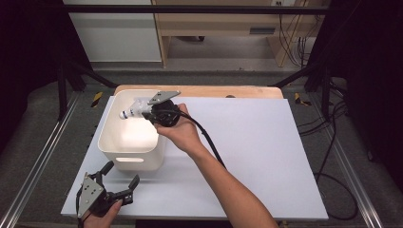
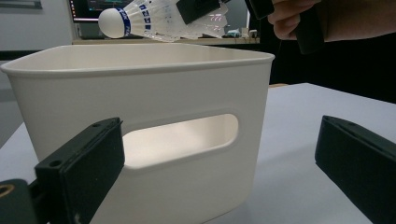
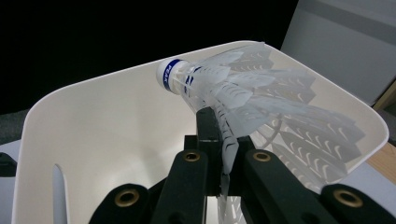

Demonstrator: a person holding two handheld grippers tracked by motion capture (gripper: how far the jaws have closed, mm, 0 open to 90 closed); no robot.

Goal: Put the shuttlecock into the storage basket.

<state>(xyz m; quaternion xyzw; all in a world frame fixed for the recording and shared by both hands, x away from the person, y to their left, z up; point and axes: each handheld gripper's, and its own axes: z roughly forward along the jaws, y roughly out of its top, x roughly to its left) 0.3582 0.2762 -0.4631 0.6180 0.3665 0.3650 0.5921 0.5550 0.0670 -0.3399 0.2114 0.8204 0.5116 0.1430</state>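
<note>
We see the shuttlecock [image 1: 132, 112] lying roughly level above the white bin [image 1: 108, 147], upper left of the high view, cork pointing left. Our right hand-held gripper [image 1: 151, 110] pinches its feather skirt from the right. Our left hand-held gripper [image 1: 122, 177] stands spread at lower left.

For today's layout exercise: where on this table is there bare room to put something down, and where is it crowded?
The white table top lies bare from the bin to its right edge, crossed only by the forearm and cable. The crowded corner is front left: the left hand-held gripper sits open before the bin, while the right hand-held gripper holds a shuttlecock above it.
</note>
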